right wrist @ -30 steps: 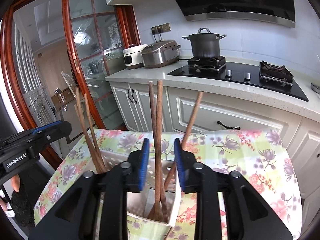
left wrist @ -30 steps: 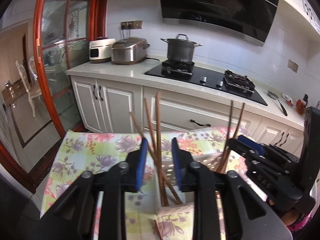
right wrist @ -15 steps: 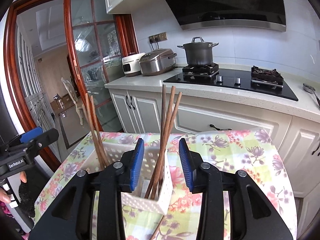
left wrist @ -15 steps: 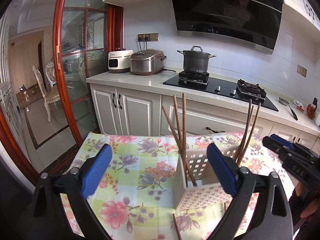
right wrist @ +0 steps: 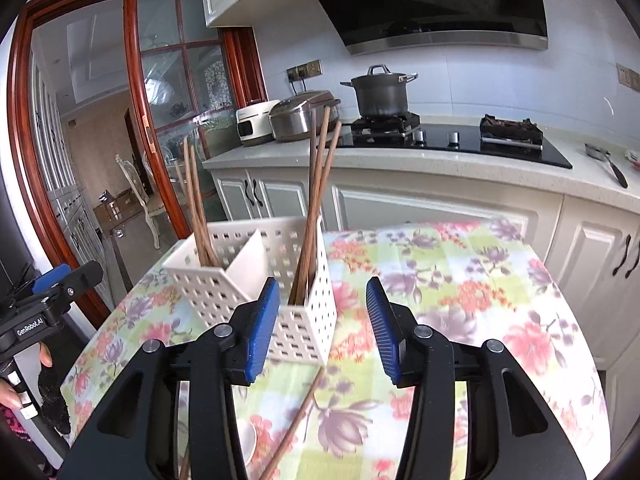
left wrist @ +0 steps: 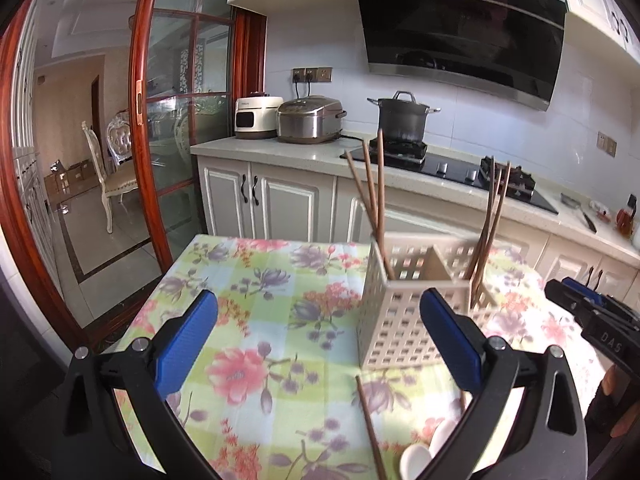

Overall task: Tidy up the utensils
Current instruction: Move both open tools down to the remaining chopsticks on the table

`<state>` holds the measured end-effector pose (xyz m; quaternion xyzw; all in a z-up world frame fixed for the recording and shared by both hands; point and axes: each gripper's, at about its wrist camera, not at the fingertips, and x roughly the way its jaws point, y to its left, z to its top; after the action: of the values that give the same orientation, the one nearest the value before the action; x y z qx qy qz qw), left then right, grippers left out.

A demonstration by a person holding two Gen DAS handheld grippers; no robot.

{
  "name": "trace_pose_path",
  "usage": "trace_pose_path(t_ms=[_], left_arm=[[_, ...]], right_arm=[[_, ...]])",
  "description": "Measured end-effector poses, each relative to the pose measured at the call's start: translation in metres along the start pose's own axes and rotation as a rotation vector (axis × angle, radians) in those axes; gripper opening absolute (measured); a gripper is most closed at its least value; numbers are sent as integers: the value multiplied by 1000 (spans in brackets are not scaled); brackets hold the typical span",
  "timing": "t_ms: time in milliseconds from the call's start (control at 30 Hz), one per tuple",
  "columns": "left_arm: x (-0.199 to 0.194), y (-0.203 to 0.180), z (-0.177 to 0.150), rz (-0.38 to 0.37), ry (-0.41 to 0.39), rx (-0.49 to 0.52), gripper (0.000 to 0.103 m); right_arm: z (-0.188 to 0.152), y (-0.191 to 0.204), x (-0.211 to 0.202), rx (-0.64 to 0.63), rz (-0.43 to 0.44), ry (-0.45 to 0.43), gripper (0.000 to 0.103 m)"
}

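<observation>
Both tongs stand released with nothing between their pads. Our left tongs (left wrist: 318, 340) are spread as wide as they go, and our right tongs (right wrist: 322, 330) are opening at this moment, their blue pads clear of everything.

We see the white holder (right wrist: 256, 280) standing on the flowered tablecloth (right wrist: 460, 280), at about 11 o'clock from the right tongs and 1 o'clock from the left. Wooden chopsticks stand upright in its two compartments: three in one (left wrist: 376, 184) and a bunch in the other (left wrist: 490, 224).

What we judge is left to sort lies flat on the cloth, close under the tongs at 6 o'clock: a loose chopstick (left wrist: 370, 428) pointing toward the holder, and beside it a white spoon (left wrist: 416, 460), only partly in view.

We expect the chopstick to be light, stiff and thin, and smooth enough to roll or pivot between the pads. So we would take it near the middle, pads across its width, and pinch firmly before tilting it upright. The spoon looks like hard glazed ware or plastic, we cannot tell which; it is probably slippery and may chip, so the handle is the place to grip, gently. The holder itself looks light and could tip or slide if we knock it.
</observation>
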<state>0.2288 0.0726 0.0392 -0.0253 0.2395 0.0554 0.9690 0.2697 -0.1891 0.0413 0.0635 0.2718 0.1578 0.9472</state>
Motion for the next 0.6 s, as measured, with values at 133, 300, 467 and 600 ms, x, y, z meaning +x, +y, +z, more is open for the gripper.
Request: trace_pose_path(t_ms=[133, 300, 467, 600], left_arm=[[-1, 1, -24, 1, 23, -18, 98], [5, 4, -60, -14, 91, -64, 98], [16, 0, -89, -10, 159, -44, 98], [20, 0, -95, 0, 173, -37, 98]], right_arm=[[-21, 0, -3, 5, -7, 22, 45], [-48, -2, 6, 24, -18, 86, 45], [-74, -1, 26, 12, -52, 174, 45], [-87, 8, 38, -15, -56, 229, 40]])
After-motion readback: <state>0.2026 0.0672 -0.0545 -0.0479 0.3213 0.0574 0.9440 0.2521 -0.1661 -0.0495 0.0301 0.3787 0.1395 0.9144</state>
